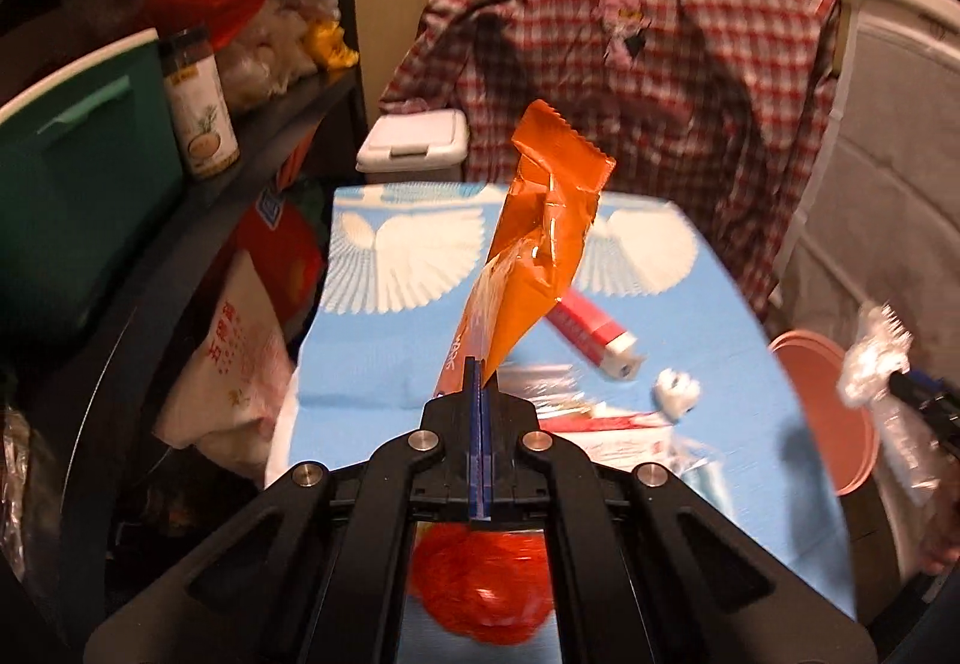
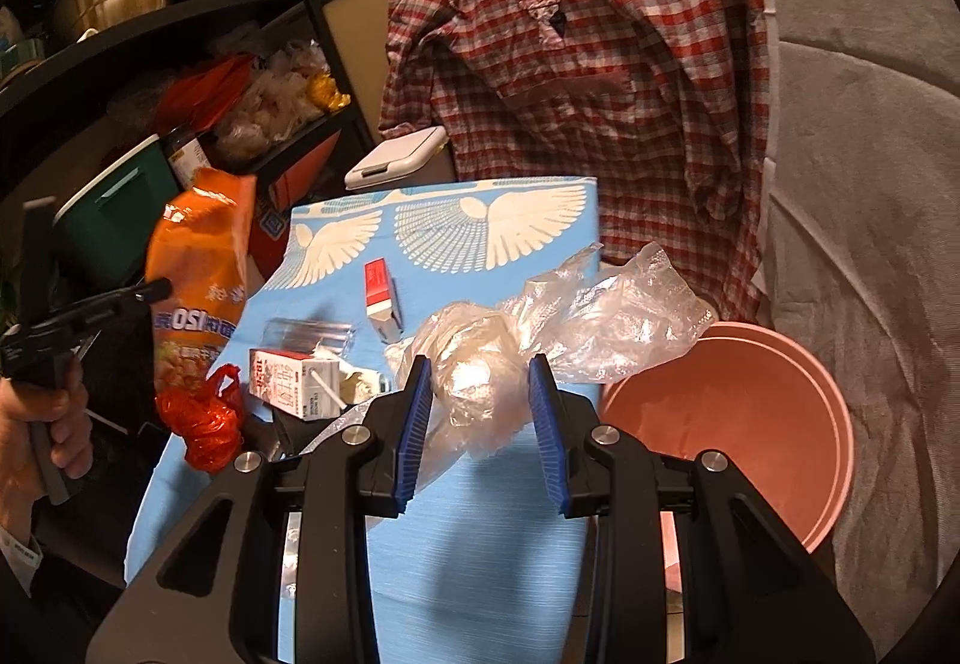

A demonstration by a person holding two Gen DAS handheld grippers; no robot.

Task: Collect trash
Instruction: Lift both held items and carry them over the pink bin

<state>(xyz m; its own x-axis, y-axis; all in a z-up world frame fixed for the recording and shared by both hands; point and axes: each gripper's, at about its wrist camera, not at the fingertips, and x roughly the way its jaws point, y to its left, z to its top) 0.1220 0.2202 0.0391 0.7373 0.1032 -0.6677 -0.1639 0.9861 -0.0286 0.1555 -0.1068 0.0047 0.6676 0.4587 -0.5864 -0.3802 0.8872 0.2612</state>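
Left claw [image 1: 480, 364] clamps an upright orange wrapper [image 1: 540, 220]; right claw [image 2: 480, 388], parted, straddles clear plastic [image 2: 540, 322].

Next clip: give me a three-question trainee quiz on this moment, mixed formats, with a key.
1. True or false: the left gripper is shut on the orange wrapper.
2. What lies between the right gripper's open fingers? A) milk carton B) clear plastic C) red bag
3. Fill in: the pink bin stands to the ____ of the blue table in the right wrist view.

Key: 1 true; 2 B; 3 right
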